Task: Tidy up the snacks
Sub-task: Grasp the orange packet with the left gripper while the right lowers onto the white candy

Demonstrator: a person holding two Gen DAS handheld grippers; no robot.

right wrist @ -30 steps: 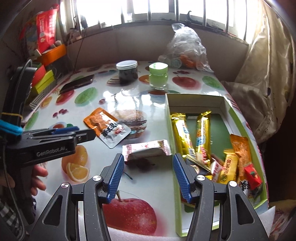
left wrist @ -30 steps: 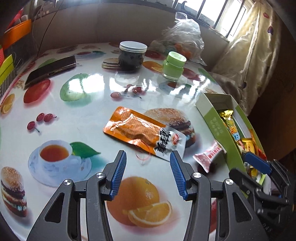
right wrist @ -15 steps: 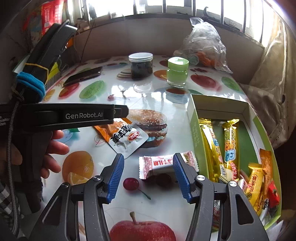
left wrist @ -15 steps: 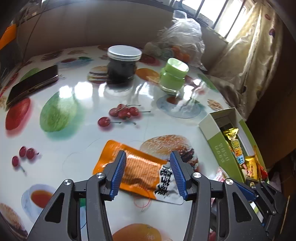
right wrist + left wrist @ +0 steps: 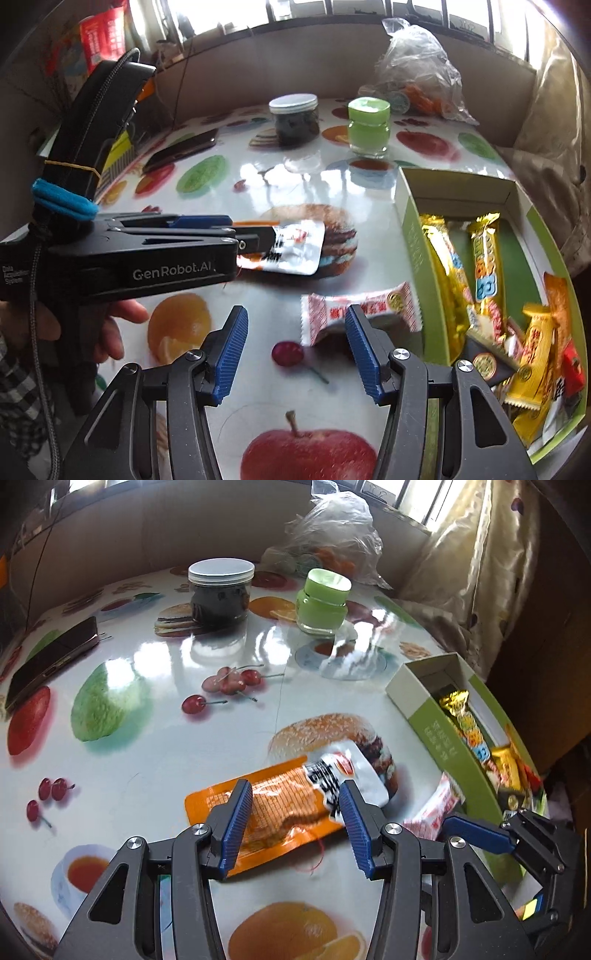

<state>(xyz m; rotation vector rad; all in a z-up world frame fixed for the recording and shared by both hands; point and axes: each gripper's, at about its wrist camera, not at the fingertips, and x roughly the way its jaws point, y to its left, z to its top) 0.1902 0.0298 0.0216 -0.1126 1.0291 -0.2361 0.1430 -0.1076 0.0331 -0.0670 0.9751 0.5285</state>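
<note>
At the far left of the printed table [image 5: 155,746] a dark phone [image 5: 51,657] lies flat near the edge. Further in stand a dark jar with a white lid [image 5: 221,590] and, to its right, a green-lidded jar [image 5: 323,603], with a crumpled clear plastic bag [image 5: 332,539] behind them.

In the middle, the left gripper [image 5: 295,819] straddles an orange snack packet [image 5: 284,805] that lies flat over the printed burger. Its blue pads stand on either side of the packet with the jaws apart; from the left wrist view the pads look clear of the wrapper, though motion blur makes contact hard to rule out. In the right wrist view a hand [image 5: 110,328] holds this gripper's body.

Just right of that, a pink-and-white wrapped snack [image 5: 362,310] rests on the table close beside the green box [image 5: 417,251]. The right gripper [image 5: 295,354] hangs over it, jaws released, its right pad in front of the wrapper's middle and its left pad over bare table.

At the far right, the open box holds two long gold bars [image 5: 461,258] lying lengthwise and a pile of yellow, orange and red packets [image 5: 535,339] at its near end.
</note>
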